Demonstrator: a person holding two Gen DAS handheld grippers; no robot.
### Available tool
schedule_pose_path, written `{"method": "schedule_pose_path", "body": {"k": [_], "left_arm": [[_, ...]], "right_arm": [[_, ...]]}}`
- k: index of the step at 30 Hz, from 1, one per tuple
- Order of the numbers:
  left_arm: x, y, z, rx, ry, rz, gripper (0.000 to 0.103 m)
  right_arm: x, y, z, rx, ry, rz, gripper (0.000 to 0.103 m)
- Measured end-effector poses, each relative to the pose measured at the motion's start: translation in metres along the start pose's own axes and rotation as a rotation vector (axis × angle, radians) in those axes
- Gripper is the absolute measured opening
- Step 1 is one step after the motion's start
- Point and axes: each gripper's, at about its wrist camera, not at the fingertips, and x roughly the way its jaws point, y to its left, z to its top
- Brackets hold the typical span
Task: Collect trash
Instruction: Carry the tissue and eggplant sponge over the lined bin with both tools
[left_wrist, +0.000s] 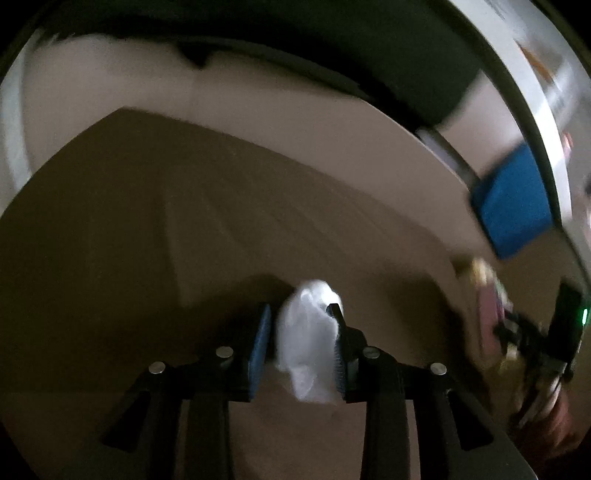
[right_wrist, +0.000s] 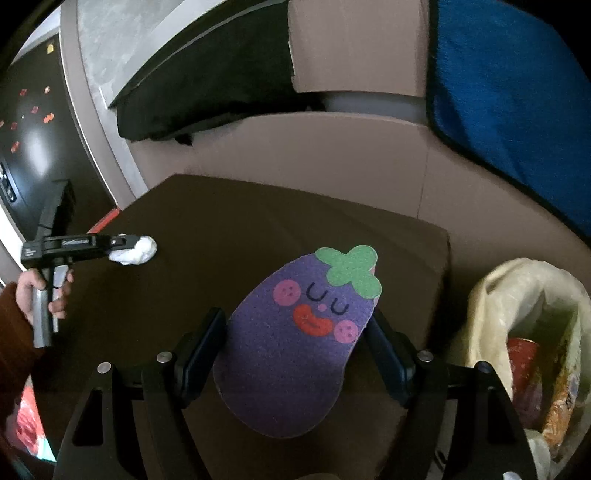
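Trash wad (left_wrist: 306, 339) of crumpled white plastic: sits between the fingers of the left gripper (left_wrist: 301, 332), above the brown table (left_wrist: 184, 221). Leans against the right-hand finger in the left wrist view, with what looks like a thin dark sliver on the side of the blue left pad. Too blurred to say whether both pads press on it, so cannot tell if pinched or merely lying between half-spread jaws. Shows again in the right wrist view as a white lump (right_wrist: 136, 251) at the tip of the left gripper (right_wrist: 129, 248), near the table's (right_wrist: 221, 221) left edge and clear of its surface. Grasped at the grey handle below by a person's hand (right_wrist: 40, 295). Nearer the right wrist camera, right gripper (right_wrist: 295, 332) spread wide and pinching an eggplant sponge (right_wrist: 295, 350) across its width: purple, with a green leaf cap, pink cheeks and a red smile, tilted with the leafy end away from the camera. Touches both fingers at its sides. To the right, just beside the table, a cream trash bag (right_wrist: 491, 295) standing open, with red and orange wrappers inside. Behind it, a blue towel (right_wrist: 498, 110) draped over a beige surface.
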Motion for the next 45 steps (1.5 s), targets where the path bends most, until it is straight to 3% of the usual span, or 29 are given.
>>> {"method": "schedule_pose_path", "body": {"k": [3, 6, 8, 10, 15, 22, 29, 38, 45], "left_arm": [[0.003, -0.02, -0.007, 0.088, 0.021, 0.072, 0.033], [0.007, -0.027, -0.008, 0.087, 0.017, 0.158, 0.032], [0.006, -0.025, -0.007, 0.036, 0.001, 0.167, 0.027], [0.004, -0.026, -0.008, -0.008, -0.018, 0.171, 0.014], [-0.011, -0.054, -0.017, -0.014, -0.075, 0.179, 0.012], [-0.047, -0.142, -0.031, 0.037, -0.257, 0.203, 0.012], [-0.079, -0.24, -0.046, 0.167, -0.433, 0.249, 0.012], [-0.085, -0.322, -0.061, 0.268, -0.468, 0.242, 0.012], [-0.075, -0.372, -0.075, 0.324, -0.466, 0.191, 0.012]], "right_arm": [[-0.001, -0.005, -0.006, 0.023, 0.005, 0.025, 0.073], [-0.003, -0.003, -0.012, 0.023, 0.002, 0.037, 0.073], [-0.005, 0.002, -0.017, 0.001, 0.003, 0.035, 0.073], [-0.01, 0.005, -0.024, -0.027, 0.001, 0.028, 0.073], [-0.024, 0.009, -0.031, -0.049, -0.025, 0.026, 0.073], [-0.06, 0.001, -0.03, -0.03, -0.108, 0.025, 0.073], [-0.116, -0.009, -0.021, -0.04, -0.234, -0.028, 0.073], [-0.178, -0.048, -0.025, 0.015, -0.346, -0.09, 0.073], [-0.216, -0.085, -0.04, 0.067, -0.409, -0.143, 0.073]]}}
